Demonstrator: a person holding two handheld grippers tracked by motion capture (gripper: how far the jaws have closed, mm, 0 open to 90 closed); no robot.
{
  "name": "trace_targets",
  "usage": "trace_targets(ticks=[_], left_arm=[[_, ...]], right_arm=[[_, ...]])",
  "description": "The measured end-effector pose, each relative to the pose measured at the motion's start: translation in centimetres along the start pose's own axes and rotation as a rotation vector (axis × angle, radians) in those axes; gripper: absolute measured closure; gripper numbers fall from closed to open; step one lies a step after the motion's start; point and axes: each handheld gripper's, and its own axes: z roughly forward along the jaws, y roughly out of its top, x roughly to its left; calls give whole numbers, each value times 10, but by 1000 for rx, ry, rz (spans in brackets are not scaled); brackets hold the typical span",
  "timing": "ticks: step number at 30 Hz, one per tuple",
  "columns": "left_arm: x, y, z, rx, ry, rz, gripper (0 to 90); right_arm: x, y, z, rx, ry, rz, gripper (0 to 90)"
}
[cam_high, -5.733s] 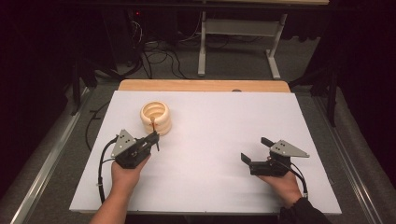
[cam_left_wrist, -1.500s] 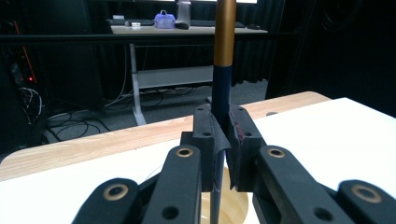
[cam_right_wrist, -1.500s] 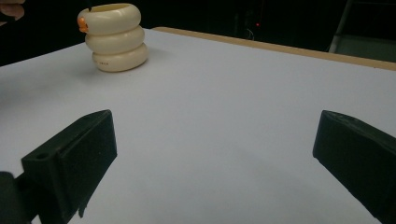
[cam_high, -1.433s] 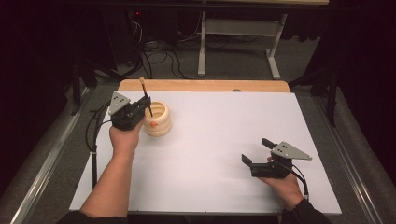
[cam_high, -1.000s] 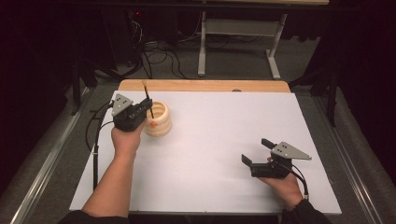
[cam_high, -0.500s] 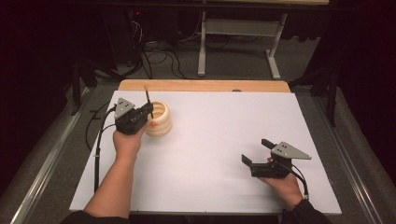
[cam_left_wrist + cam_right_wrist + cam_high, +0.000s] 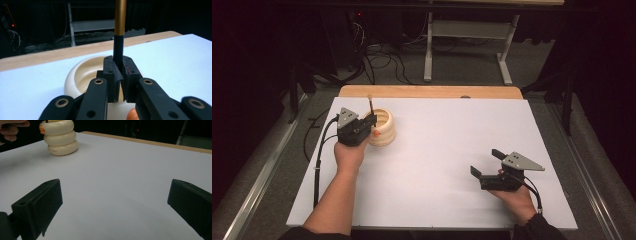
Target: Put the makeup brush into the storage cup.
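Nearest the person, the right gripper (image 7: pixel 486 174) rests low on the white table top (image 7: pixel 452 150) at its right front, jaws spread wide with nothing between them, exactly where it lay several seconds ago. Farther back on the left, the left gripper (image 7: pixel 371 121) is clamped tight on a slim brush with a black shaft and a gold-coloured upper section (image 7: pixel 119 27), held upright; the left gripper view has the shaft pinched between the two pads, rising straight out of the top of the picture. Just behind the jaws stands the cream-coloured ribbed pot shaped like stacked rings (image 7: pixel 382 127), near the table's left rear corner, in front of the pale wooden board edge (image 7: pixel 432 91). A few seconds back this hand was nearer the front with the brush lower; since then it has carried it to the pot's rim and over the last second has hardly shifted. That suggests the brush is about to be lowered into the pot, so what remains is probably a short descent and a release. An orange bit (image 7: pixel 375 133) shows at the pot's near side; what it is cannot be told.
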Motion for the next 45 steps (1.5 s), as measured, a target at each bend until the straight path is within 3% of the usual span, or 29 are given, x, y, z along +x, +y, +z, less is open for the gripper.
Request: trace_targets(ticks=[25,26,27,32,45], left_arm=[[-3,2,1,16,-14,23,825],[-3,2,1,8,-18,26,764],[-4,3,1,5,-21,28,764],[-4,4,1,4,-2,6,470],[-5,7,1,17,-27,-14,213]], right_arm=[[1,0,1,6,-2,0,9],[1,0,1,5,0,0,9],[1,0,1,5,0,0,9],[1,0,0,4,-3,3,9],[1,0,0,3,-1,-3,9]])
